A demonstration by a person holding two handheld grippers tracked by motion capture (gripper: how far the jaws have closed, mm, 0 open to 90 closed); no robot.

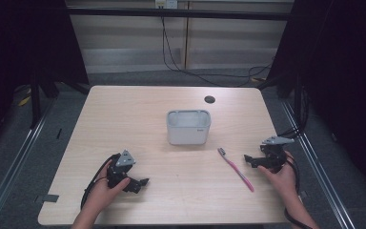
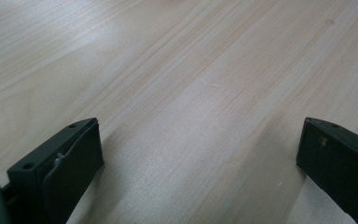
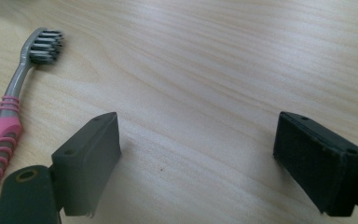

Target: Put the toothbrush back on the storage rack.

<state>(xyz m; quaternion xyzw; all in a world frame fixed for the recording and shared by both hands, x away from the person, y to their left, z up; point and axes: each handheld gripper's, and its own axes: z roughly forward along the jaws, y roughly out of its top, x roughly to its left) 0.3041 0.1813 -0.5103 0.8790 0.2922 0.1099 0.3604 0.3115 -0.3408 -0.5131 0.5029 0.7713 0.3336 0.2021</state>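
Toothbrush [image 1: 236, 169] lies flat on the table [image 1: 124, 109], front-right area, pink handle w/ grey neck and bristle head. Head end points toward the grey tub [image 1: 188, 127], handle end runs back toward my right edge. From the right gripper view I see it [image 3: 9, 116] at the left of frame, bristles up, just beside my left-hand jaw but not touching it.

Right gripper [image 1: 249, 160] sits on my right hand [image 1: 280, 177], near the toothbrush on its right side, jaws pointed across toward it. In its own view the gripper [image 3: 196, 154] has both jaws spread wide, bare wood between them, nothing held.

Left gripper [image 1: 144, 182] is in my left hand [image 1: 106, 187], front-left of the table, well apart from the toothbrush. Its own view shows the gripper [image 2: 198, 149] w/ jaws wide apart too, only tabletop between, empty.

Tub stands upright near table centre, beyond the toothbrush head, close to it but apart. Can't tell if anything's inside from the high view. Small dark round port [image 1: 209, 99] sits in the tabletop behind the tub, toward the far edge. Cables [image 1: 181, 62] trail on the floor past the far side.
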